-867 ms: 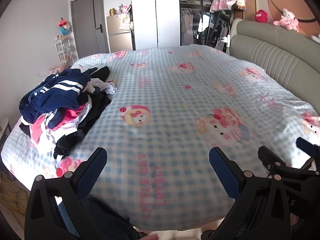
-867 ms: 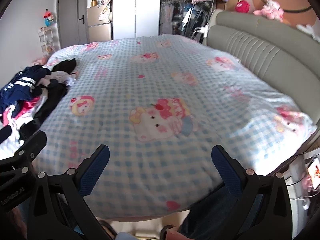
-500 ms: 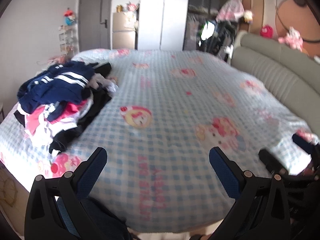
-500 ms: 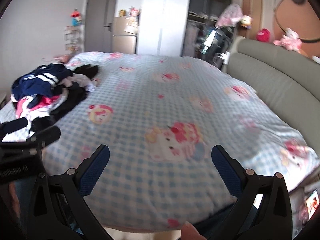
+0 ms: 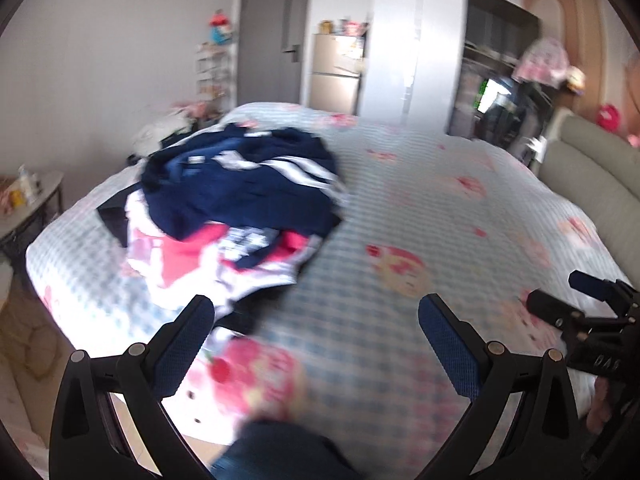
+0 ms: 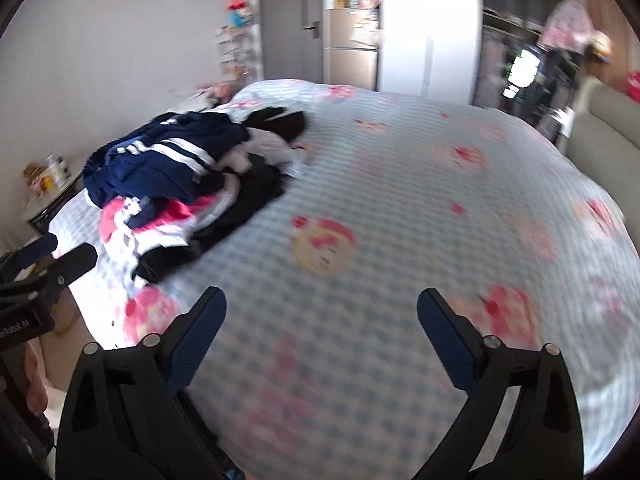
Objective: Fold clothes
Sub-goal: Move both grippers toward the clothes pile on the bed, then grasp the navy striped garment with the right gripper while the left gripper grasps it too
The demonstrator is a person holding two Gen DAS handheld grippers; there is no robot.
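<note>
Hovering wide open and empty, the left gripper and right gripper face the clothes pile on the bed.

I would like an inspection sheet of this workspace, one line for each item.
Surface: bed under a blue checked cartoon-print cover, mostly bare.
Job's things: unfolded clothes pile on the bed's left part, navy striped garment on top, pink and black pieces beneath.
Clutter: nothing seen on the bed besides the pile.
Grippers: left gripper and right gripper open, holding nothing.
Cables: nothing seen.
Surroundings: side table, grey door, fridge, padded headboard.
</note>
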